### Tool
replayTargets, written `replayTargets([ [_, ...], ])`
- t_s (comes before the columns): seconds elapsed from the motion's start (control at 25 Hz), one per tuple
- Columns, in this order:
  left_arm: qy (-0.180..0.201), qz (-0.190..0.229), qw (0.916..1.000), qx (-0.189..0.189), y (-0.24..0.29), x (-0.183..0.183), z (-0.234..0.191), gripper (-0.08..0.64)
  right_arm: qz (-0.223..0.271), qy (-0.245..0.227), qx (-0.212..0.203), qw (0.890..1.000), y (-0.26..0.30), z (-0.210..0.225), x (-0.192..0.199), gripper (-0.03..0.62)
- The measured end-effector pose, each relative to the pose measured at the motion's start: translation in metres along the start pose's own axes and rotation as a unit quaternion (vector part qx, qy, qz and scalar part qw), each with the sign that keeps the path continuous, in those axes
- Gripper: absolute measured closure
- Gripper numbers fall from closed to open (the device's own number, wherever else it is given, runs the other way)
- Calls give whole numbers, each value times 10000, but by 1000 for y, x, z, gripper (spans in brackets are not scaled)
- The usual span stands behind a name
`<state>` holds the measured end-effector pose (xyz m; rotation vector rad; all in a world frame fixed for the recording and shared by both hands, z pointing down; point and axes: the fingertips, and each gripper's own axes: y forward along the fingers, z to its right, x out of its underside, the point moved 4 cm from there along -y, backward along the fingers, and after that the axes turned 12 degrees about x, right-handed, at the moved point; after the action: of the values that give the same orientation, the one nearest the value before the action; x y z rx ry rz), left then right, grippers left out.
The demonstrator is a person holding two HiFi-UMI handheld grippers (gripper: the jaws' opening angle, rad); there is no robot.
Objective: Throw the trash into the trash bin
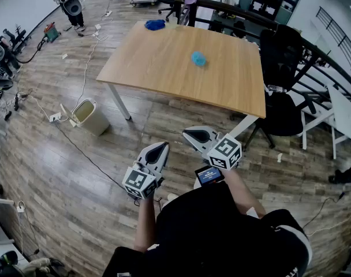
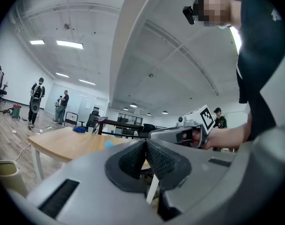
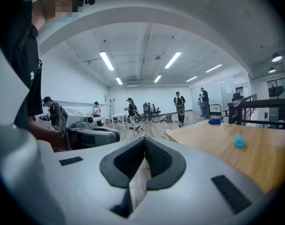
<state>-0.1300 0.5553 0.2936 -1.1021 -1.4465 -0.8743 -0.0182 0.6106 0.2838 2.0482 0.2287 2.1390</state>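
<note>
A crumpled light-blue piece of trash (image 1: 198,58) lies on the wooden table (image 1: 164,62); it shows small in the right gripper view as the blue trash (image 3: 239,141) and in the left gripper view as a blue speck (image 2: 108,144). A darker blue wad (image 1: 155,24) sits at the table's far edge. The beige trash bin (image 1: 90,116) stands on the floor left of the table; the bin (image 2: 9,175) also shows low left. My left gripper (image 1: 159,150) and right gripper (image 1: 194,135) hang in front of the table, both shut with nothing between the pads.
A black office chair (image 1: 282,100) stands at the table's right side, with a white table (image 1: 343,114) beyond it. Cables (image 1: 60,126) run across the wooden floor near the bin. People (image 1: 68,2) with equipment stand at the far left. A railing (image 1: 291,30) runs behind the table.
</note>
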Motion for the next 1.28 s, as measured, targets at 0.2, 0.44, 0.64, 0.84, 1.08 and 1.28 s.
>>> replayTargets([
  [0.2, -146, -1, 9999, -58, -4, 6, -29, 552, -44, -99, 257, 9996, 17, 17, -4, 595],
  [0.44, -157, -117, 9998, 92, 31, 5, -78, 552, -49, -132, 698, 9975, 46, 77, -10, 595],
  [0.64, -139, -290, 9994, 137, 77, -6, -150, 552, 31, 10, 890, 9960, 105, 156, -22, 595],
  [0.84, 43, -496, 9986, 180, 143, -33, -240, 552, 147, 94, 840, 9963, 166, 239, -44, 595],
  [1.08, 222, -762, 9952, 571, 228, -55, -294, 552, 190, 293, 1127, 9930, 195, 329, -60, 595],
  [1.28, 95, -921, 9927, 769, 266, -51, -324, 552, 76, 524, 1238, 9909, 214, 377, -55, 595],
])
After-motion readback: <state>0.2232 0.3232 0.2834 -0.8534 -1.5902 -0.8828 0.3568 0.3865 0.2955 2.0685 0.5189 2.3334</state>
